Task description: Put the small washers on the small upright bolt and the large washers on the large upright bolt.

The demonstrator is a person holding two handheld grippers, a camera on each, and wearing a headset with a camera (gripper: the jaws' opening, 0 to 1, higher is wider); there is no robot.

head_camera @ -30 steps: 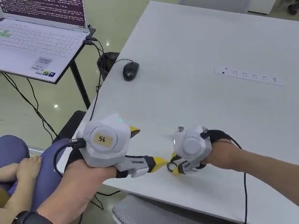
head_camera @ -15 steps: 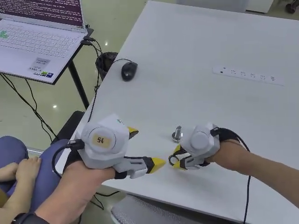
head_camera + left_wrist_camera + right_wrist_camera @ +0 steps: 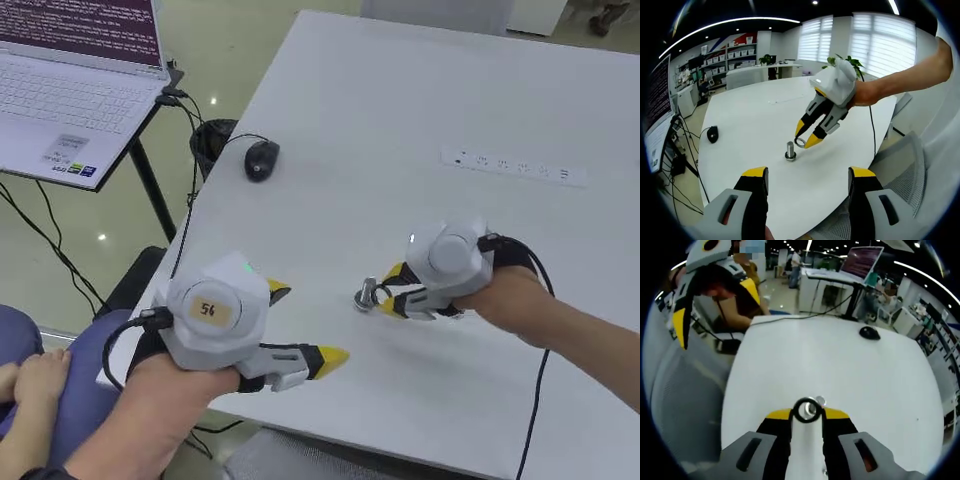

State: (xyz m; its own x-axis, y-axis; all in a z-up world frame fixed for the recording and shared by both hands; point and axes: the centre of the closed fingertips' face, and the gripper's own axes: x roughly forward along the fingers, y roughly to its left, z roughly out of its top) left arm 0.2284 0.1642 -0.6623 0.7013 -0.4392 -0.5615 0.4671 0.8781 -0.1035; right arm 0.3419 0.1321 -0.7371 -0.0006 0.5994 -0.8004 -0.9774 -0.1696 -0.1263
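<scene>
White table (image 3: 420, 110), bearing one upright bolt (image 3: 366, 296) not far in from the near edge, roughly midway along it. Counted one bolt of silver metal with a wider base; could not tell whether the small one or the large one.

Counted two grippers, each with two yellow-tipped jaws. Found the right gripper (image 3: 388, 290) clenched on one washer (image 3: 806, 410), a metal ring pinched by its rim between both jaw tips, hole open toward the right gripper view's camera. Placed that washer, by the left gripper view, just beside the bolt's top and a little above it, off to one side and not over the shaft; could not tell of any contact between ring and bolt. Noted a hand wrapped round the right gripper's body, forearm reaching in from the table's right side.

Found the left gripper (image 3: 809, 172) released, jaws spread wide, hovering at the near edge and aimed across the table at the bolt and the other gripper, short of both and not touching either.

Counted one black computer mouse (image 3: 260, 160) near the left edge, cord trailing off that edge. Counted one white power strip (image 3: 510, 167) lying flat toward the far right part of the table. Counted one open laptop (image 3: 70, 100) on a separate stand beyond the left edge, screen lit.
</scene>
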